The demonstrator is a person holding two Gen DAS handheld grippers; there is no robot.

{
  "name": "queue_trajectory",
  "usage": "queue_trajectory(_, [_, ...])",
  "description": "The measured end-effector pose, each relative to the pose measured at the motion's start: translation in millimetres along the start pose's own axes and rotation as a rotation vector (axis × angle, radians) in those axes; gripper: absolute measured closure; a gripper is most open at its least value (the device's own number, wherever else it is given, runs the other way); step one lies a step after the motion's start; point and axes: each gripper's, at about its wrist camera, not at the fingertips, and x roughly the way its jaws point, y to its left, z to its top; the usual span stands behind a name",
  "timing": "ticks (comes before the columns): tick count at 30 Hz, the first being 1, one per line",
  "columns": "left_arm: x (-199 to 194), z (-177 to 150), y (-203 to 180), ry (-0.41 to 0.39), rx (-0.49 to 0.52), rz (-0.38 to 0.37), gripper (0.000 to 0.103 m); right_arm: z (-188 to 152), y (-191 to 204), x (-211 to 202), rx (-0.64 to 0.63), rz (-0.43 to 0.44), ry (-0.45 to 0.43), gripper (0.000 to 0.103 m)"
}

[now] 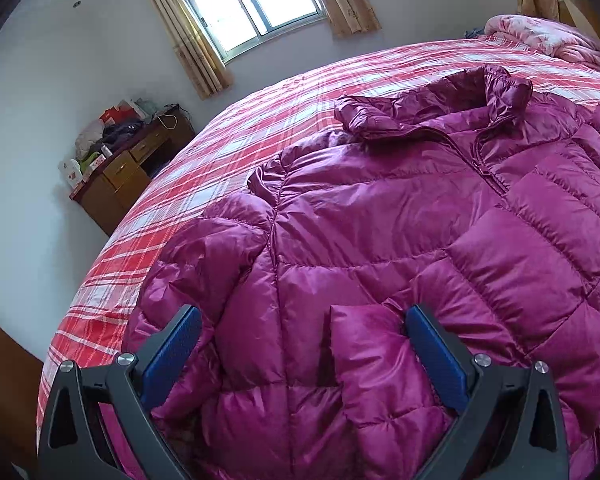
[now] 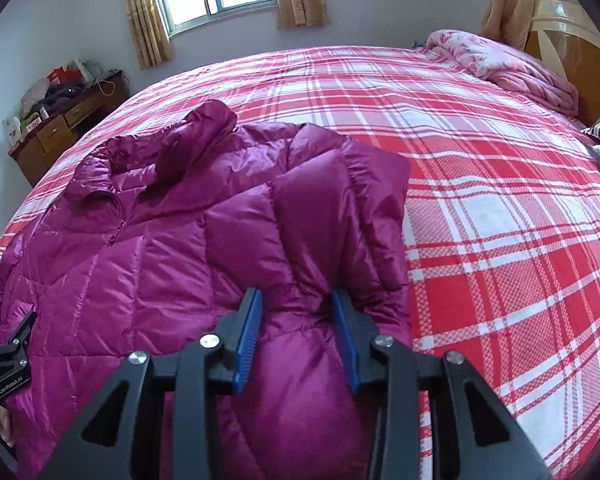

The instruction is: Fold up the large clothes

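Observation:
A magenta quilted puffer jacket (image 1: 380, 208) lies front up on the red plaid bed, collar toward the window; it also shows in the right wrist view (image 2: 172, 248). Both sleeves are folded over the body. My left gripper (image 1: 302, 320) is open, its blue pads spread wide over the jacket's lower left part, holding nothing. My right gripper (image 2: 296, 300) has its pads closed on a bunched ridge of the jacket's right side near the folded sleeve (image 2: 340, 200). The left gripper also appears at the left edge of the right wrist view (image 2: 8, 360).
The bed (image 2: 500, 200) has a red and white plaid cover. A folded pink quilt (image 2: 512, 68) lies by the headboard (image 2: 572, 28). A cluttered wooden desk (image 1: 128, 168) stands against the wall beside the bed under a curtained window (image 1: 252, 0).

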Motion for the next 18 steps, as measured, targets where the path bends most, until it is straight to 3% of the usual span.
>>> queue_trajectory(8, [8,0,7,0.026,-0.04,-0.042,0.001,5,11,-22,-0.01,-0.065,-0.007,0.063])
queue_trajectory(12, [7,0,6,0.025,-0.042,-0.043,0.001,2,36,-56,-0.009,0.004,-0.053,0.05])
queue_trajectory(18, [7,-1,7,0.024,-0.044,-0.045,0.001,-25,91,-45,-0.108,0.081,-0.014,0.049])
